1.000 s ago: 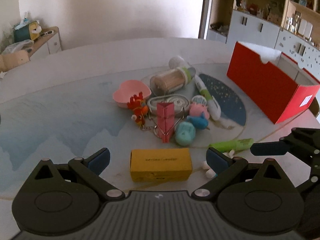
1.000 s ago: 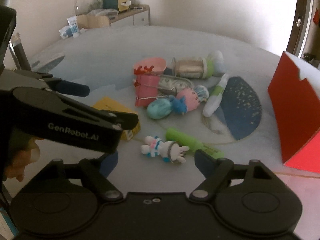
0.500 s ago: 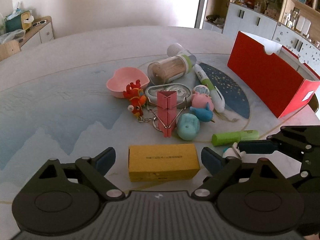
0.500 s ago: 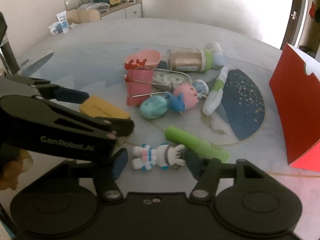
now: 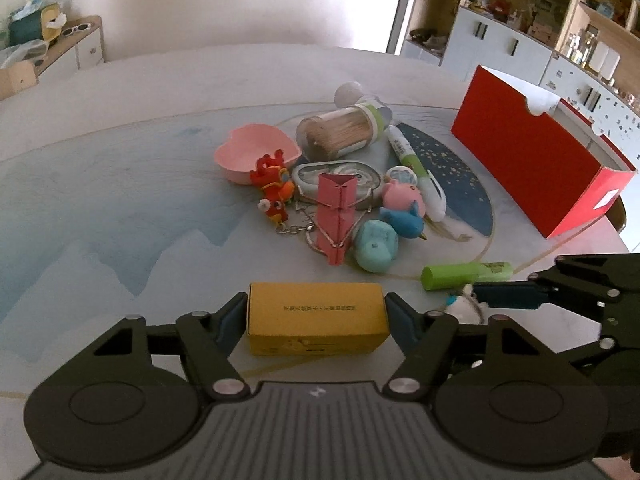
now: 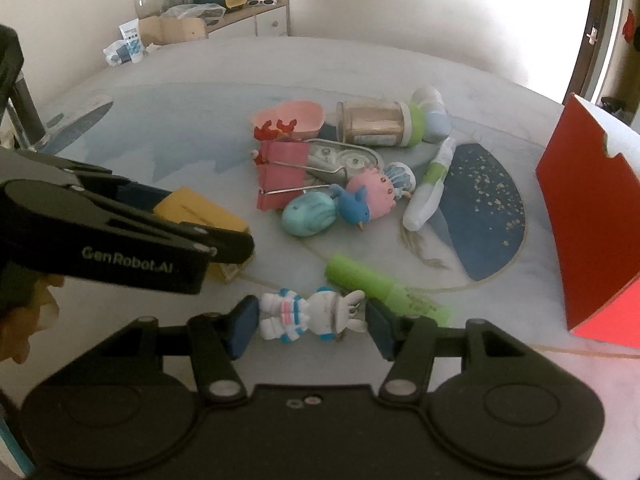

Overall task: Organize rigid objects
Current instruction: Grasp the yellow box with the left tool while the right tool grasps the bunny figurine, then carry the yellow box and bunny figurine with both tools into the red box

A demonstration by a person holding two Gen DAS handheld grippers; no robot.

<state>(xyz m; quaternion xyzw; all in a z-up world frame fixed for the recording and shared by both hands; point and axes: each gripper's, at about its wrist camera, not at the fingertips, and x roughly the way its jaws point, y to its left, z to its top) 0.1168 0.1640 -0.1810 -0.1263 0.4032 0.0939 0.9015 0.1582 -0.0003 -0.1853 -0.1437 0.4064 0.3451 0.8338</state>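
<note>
A yellow box (image 5: 317, 318) lies on the table between the fingers of my left gripper (image 5: 316, 316), whose pads touch both of its ends. It also shows in the right wrist view (image 6: 200, 216), partly behind the left gripper's finger (image 6: 120, 240). A white rabbit figurine (image 6: 310, 314) lies between the fingers of my right gripper (image 6: 310, 322), which has closed in on it with the pads at its two ends. A green highlighter (image 6: 384, 290) lies just beyond it.
A pile of small things sits mid-table: pink heart dish (image 5: 256, 152), toothpick jar (image 5: 340, 136), pink binder clip (image 5: 336, 216), teal toy (image 5: 376, 250), pen (image 5: 416, 176), red keychain figure (image 5: 274, 188). A red open box (image 5: 532, 176) stands at the right.
Both grippers have moved forward and closed in. The left one now clamps the yellow box at its ends; the right one has narrowed around the rabbit figurine.
</note>
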